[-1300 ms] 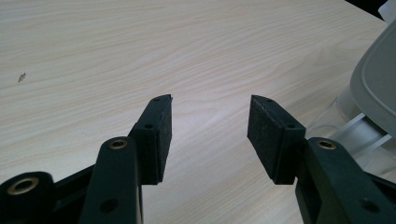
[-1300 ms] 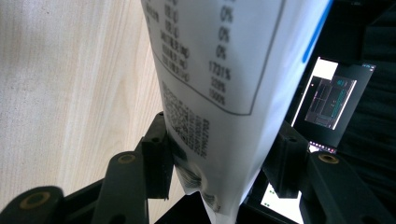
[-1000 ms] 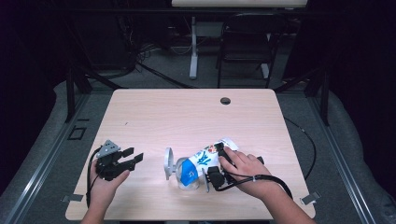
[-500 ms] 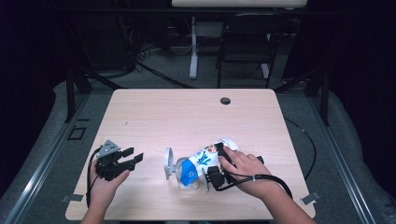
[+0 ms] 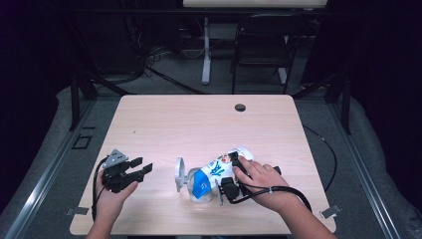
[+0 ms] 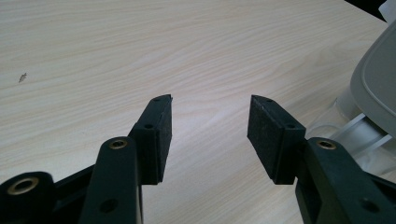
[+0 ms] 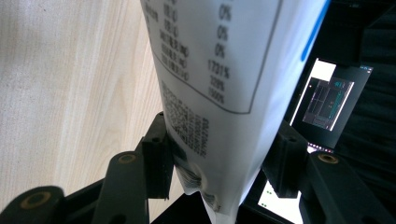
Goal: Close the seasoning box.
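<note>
Nothing moved: bag (image 5: 219, 167) lengthwise between right gripper (image 7: 219, 163) jaws, seemingly rightward-away.

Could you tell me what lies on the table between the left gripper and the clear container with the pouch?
Nothing: in the high view, bare table separates the left gripper from the container.

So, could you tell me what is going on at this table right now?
A person works with a gripper in each hand. The right gripper has its fingers closed on a white and blue pouch, whose lower end sits in a clear container on the wooden table. The left gripper rests open beside it, holding nothing.
</note>
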Demonstrator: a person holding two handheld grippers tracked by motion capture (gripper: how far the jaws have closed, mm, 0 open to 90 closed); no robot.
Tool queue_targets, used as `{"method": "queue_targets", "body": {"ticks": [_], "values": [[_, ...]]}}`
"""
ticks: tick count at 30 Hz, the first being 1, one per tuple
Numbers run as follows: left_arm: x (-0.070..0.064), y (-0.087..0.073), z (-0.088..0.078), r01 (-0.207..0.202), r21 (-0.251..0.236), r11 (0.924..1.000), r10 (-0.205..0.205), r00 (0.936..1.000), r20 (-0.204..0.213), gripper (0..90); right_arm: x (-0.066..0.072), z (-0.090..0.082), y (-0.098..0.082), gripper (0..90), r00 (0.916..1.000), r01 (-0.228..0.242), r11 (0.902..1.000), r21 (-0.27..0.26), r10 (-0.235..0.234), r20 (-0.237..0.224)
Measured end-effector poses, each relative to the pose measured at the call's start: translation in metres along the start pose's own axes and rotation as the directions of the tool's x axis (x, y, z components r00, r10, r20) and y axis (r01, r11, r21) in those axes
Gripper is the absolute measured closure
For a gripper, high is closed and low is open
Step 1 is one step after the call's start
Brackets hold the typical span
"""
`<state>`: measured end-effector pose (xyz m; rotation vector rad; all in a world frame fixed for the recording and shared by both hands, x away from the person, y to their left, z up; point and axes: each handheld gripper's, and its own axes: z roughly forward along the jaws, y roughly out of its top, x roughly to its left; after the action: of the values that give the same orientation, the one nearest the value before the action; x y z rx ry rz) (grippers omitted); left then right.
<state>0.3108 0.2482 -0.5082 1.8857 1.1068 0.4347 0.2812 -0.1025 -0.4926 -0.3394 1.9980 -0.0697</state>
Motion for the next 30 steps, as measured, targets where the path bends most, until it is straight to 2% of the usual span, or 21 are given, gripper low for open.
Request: {"method": "queue_targets", "body": {"ticks": [30], "values": [[-0.0001,-0.0006,0.0009,0.002,0.001,1.0000,-0.002,1.0000,0.004,50.5,-0.0014,-0.0002,0.0000,51.3,0.9999,0.011,0.9999,0.000,-0.011,0.005]]}}
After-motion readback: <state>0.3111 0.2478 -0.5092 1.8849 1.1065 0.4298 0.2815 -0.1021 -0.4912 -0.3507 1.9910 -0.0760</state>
